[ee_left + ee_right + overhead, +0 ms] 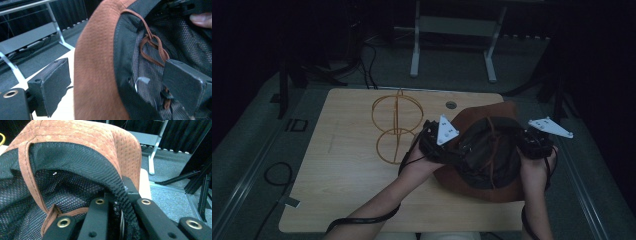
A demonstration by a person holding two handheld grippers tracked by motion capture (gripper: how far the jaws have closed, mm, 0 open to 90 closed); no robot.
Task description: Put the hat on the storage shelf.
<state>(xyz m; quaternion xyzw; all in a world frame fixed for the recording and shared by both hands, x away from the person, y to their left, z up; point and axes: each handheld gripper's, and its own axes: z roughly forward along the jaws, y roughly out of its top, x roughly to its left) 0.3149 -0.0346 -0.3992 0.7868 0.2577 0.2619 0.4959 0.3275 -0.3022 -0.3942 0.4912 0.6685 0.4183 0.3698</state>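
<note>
a rust-brown suede hat with a black mesh lining [484,150] lies crown-down, opening up, on the right half of the pale wooden table [347,170], held from both sides. no brand, label or readable writing shows on it.

the left gripper [115,82] straddles the hat's left edge: one jaw stands outside the brown brim, the other inside against the mesh, with clear space between the outer jaw and the brim, so its jaws are apart and not pressing. the right gripper [116,213] is clamped on the black ribbed inner band at the hat's right edge.

the left gripper view brings out a thin brown leather cord [153,48] looped inside the crown. the high view adds a gold wire stand of joined hoops [394,127], just left of the hat, and the round cable hole [451,105] behind it.
</note>
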